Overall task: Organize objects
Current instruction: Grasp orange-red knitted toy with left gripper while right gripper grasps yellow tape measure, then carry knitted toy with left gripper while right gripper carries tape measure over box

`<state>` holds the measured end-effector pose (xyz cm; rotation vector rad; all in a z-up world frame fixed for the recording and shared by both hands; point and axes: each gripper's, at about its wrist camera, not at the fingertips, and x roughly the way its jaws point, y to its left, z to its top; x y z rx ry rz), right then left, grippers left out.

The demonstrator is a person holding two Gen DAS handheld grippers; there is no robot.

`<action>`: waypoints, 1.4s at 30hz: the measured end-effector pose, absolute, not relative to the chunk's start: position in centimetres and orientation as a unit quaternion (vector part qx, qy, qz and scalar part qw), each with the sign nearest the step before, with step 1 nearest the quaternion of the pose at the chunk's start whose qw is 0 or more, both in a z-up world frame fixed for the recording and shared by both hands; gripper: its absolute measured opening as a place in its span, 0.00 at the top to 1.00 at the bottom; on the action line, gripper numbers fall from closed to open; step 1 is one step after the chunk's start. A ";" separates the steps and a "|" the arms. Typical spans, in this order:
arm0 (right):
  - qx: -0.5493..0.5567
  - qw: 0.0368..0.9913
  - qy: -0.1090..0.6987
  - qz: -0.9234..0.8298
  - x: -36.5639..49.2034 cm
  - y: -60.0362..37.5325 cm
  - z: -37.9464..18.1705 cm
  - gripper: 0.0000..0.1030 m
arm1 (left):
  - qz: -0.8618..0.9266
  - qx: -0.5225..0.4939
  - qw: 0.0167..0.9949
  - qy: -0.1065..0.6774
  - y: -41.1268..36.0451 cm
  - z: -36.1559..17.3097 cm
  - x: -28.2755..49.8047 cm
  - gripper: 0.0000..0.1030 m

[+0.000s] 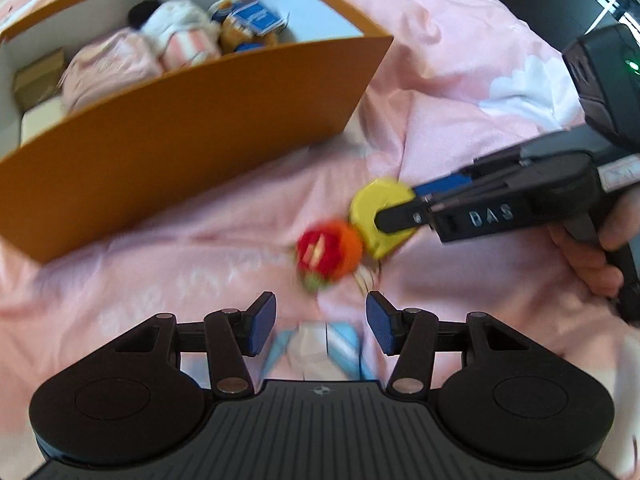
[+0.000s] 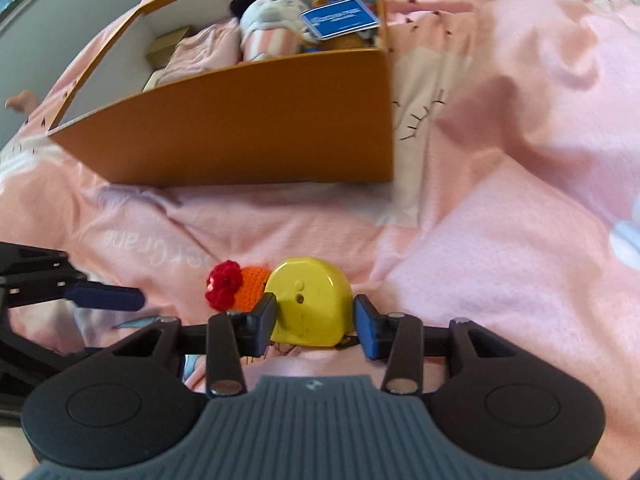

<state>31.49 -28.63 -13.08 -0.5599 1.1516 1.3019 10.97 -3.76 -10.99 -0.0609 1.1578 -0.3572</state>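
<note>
1. The step in hand looks like picking up the yellow tape measure [image 2: 310, 302], which lies on the pink bedspread [image 2: 500, 260] in front of the orange box [image 2: 240, 136]. The right gripper [image 2: 316, 318] straddles it, fingers on either side; whether they already press it I cannot tell.
2. Next, probably: close firmly, lift, and carry it over the box's near wall.
3. The left gripper [image 1: 321, 322] has its fingers spread and empty, near the crocheted toy [image 1: 328, 254] touching the tape measure.
4. Only the left view shows the blue-and-white item [image 1: 320, 346] between its fingers; the right view shows the box's blue tag [image 2: 340, 20] more sharply.
</note>
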 end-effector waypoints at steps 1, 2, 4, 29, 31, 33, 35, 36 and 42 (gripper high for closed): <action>-0.235 0.613 0.499 0.565 31.8 -28.8 -13.1 0.64 | -0.170 -0.025 0.822 0.543 -3.9 -11.2 11.4 0.41; -0.229 0.615 0.500 0.566 32.0 -28.9 -13.1 0.65 | -0.171 -0.022 0.823 0.541 -4.1 -11.4 11.9 0.41; -0.227 0.626 0.492 0.561 32.3 -28.9 -13.0 0.69 | -0.174 -0.009 0.826 0.536 -4.6 -11.8 12.7 0.41; -0.297 0.576 0.428 0.630 30.9 -28.7 -13.8 0.50 | -0.148 -0.020 0.830 0.537 -4.4 -13.6 13.9 0.51; -0.324 0.566 0.409 0.638 30.0 -28.5 -13.8 0.44 | -0.124 -0.033 0.839 0.529 -3.3 -12.8 13.5 0.51; -0.356 0.561 0.382 0.642 29.0 -28.2 -13.9 0.42 | -0.103 -0.044 0.846 0.521 -2.4 -12.3 13.3 0.51; -0.390 0.559 0.361 0.637 28.0 -27.9 -14.2 0.41 | -0.085 -0.054 0.851 0.516 -1.8 -12.1 13.1 0.51; -0.403 0.557 0.354 0.634 27.6 -27.7 -14.4 0.41 | -0.080 -0.058 0.853 0.513 -1.4 -12.0 13.1 0.51; -0.420 0.553 0.361 0.622 27.6 -26.9 -15.5 0.42 | -0.080 -0.065 0.860 0.500 -0.7 -11.6 12.5 0.51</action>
